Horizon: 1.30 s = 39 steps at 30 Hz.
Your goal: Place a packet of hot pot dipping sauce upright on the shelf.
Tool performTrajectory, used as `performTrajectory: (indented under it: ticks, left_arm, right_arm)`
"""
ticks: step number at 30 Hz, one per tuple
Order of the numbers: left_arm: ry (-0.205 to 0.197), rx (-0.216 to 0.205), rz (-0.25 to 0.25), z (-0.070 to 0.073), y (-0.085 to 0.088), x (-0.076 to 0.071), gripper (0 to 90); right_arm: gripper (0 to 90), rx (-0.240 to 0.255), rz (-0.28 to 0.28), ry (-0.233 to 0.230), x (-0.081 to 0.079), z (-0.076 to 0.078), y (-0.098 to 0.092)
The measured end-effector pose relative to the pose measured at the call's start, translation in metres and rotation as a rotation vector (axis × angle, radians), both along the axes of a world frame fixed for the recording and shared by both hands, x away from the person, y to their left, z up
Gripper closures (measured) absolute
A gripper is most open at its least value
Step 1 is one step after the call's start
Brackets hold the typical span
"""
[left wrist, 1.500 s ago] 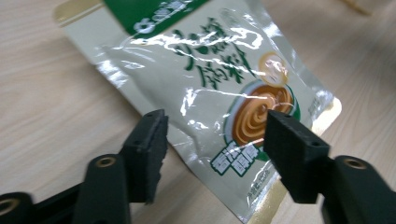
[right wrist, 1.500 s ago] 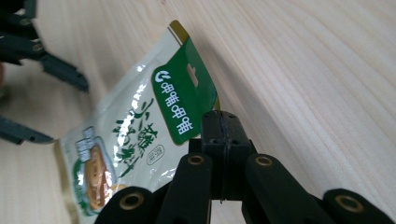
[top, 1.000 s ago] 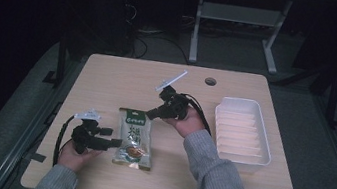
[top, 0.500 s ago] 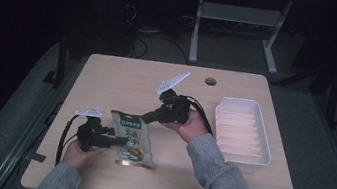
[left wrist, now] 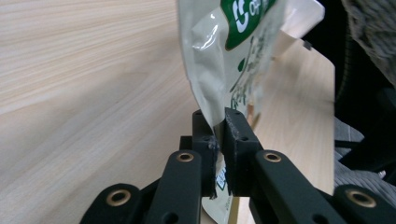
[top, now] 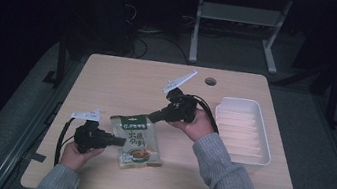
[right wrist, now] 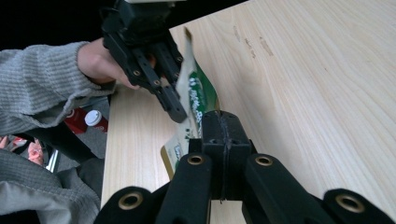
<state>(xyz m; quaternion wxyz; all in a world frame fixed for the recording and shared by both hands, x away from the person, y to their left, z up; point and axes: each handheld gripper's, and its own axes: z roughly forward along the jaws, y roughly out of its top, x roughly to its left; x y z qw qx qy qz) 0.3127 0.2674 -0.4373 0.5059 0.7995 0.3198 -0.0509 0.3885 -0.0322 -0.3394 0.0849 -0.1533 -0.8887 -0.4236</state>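
While claws pinch pouch (top: 137,141), white tray (top: 243,131) sits apart, rightward.

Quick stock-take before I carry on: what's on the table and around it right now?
pouch: one, green and white, left of table centre, held at two edges
tray: one, white, right side of table
table: one, light wood, round hole near far edge
stand: one, pale metal, on floor behind table
left gripper: black, jaws just closed on pouch's left edge
right gripper: black, shut on pouch's top edge
sleeves: two, grey knit, from near edge
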Motion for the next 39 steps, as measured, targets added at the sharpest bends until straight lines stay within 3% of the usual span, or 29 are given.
performTrajectory:
  ticks: [9, 17, 21, 27, 31, 33, 39]
  left_arm:
    - [-0.074, 0.031, -0.051, 0.012, -0.005, -0.008, 88.4]
    - [-0.094, 0.04, -0.08, 0.015, -0.009, -0.01, 89.9]
    - [-0.11, 0.061, -0.103, 0.017, -0.014, -0.011, 90.0]
    - [-0.131, 0.07, -0.125, 0.019, -0.018, -0.013, 90.0]
    - [-0.133, 0.078, -0.121, 0.02, -0.018, -0.013, 90.0]
    - [-0.132, 0.083, -0.118, 0.019, -0.018, -0.013, 90.0]
    - [-0.134, 0.077, -0.1, 0.019, -0.017, -0.013, 90.0]
  right_arm:
    - [75.4, -0.053, 0.022, -0.01, 0.0, 0.002, 0.001]
    - [63.9, -0.1, 0.036, -0.028, 0.002, -0.001, 0.01]
    - [57.8, -0.169, 0.048, -0.067, 0.003, -0.005, 0.021]
    - [55.8, -0.201, 0.084, -0.067, 0.007, -0.008, 0.03]
    - [59.5, -0.205, 0.125, -0.02, 0.009, -0.014, 0.035]
    - [61.1, -0.21, 0.132, -0.018, 0.009, -0.015, 0.035]
    - [83.2, -0.177, 0.169, 0.028, 0.008, -0.009, 0.026]
